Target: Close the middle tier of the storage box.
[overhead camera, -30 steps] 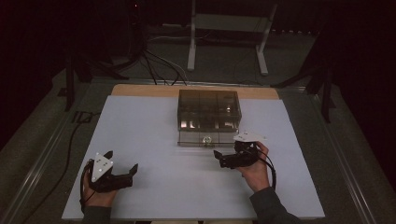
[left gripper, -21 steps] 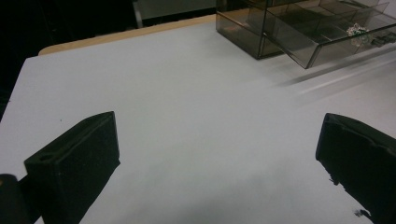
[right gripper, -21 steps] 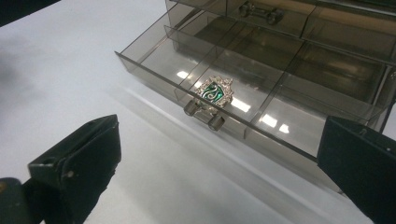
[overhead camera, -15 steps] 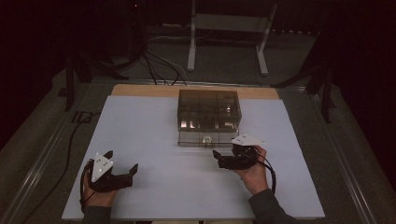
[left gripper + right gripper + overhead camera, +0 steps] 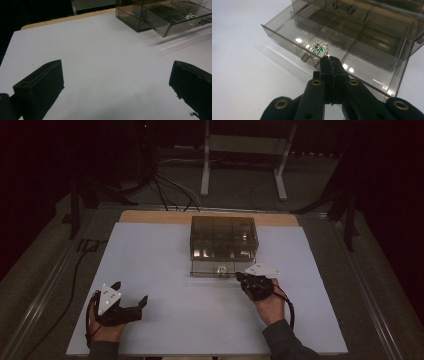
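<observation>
**Right hand-held gripper closed at open drawer front, left idle and open**

Right hand-held gripper [image 5: 243, 279] sits just at the front of the smoky clear drawer box [image 5: 223, 237], near the centre-back of the white surface [image 5: 165, 270]. Its jaws have just been closing and now stand fully together, pads meeting with nothing visible between them. In the right gripper view the right hand-held gripper [image 5: 331, 65] tips are right at the front wall of the pulled-out bottom drawer [image 5: 294, 40]; touching the wall or just short of it, cannot tell. A small knob [image 5: 305, 58] on the drawer front sits just left of the tips, not gripped.

Inside the open drawer lies a silver badge with green centre [image 5: 319, 48], flat on the drawer floor, close behind the front wall and just beyond the gripper tips. In the high view the badge [image 5: 220, 269] reads as a small bright spot in the drawer [image 5: 212, 270], which sticks out toward the person from the box's lower row.

Left hand-held gripper [image 5: 131, 302] rests low at the near-left of the surface, well apart from the box, jaws spread wide, holding nothing. The left gripper view shows bare white surface [image 5: 105, 70] between its jaws, with the drawer box [image 5: 140, 17] and open drawer [image 5: 180, 22] far off at upper right.
</observation>
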Tool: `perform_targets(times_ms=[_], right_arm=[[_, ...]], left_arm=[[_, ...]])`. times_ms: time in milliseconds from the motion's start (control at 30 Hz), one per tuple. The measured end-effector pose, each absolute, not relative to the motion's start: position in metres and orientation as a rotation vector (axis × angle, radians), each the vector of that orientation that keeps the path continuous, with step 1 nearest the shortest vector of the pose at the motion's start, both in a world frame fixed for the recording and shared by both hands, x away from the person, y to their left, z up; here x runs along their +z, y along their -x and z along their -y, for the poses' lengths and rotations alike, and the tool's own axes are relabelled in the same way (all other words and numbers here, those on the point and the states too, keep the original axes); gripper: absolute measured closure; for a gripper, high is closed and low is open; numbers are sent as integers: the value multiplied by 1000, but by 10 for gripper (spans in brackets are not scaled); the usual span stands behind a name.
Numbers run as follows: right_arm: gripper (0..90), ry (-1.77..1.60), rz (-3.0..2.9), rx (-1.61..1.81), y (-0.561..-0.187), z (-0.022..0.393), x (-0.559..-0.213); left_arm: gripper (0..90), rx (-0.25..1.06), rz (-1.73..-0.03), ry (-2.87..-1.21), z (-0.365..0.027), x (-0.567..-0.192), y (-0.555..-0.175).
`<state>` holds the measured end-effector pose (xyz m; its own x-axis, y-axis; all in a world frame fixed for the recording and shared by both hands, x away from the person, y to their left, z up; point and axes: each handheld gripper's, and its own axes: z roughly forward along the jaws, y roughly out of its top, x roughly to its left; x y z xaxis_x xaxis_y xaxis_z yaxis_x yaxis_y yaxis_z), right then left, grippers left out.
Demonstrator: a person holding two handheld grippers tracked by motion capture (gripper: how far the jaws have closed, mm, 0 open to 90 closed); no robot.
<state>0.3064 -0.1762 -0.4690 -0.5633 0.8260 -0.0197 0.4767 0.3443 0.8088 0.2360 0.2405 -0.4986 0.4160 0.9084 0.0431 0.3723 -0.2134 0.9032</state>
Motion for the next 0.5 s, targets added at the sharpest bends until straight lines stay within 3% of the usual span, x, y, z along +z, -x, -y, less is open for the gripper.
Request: perform_targets(times_ms=[500], right_arm=[[900,-1068,-2236,1037,-319,169,-489]], left_arm=[[6,755,-1108,-1781,-241,-498,-236]])
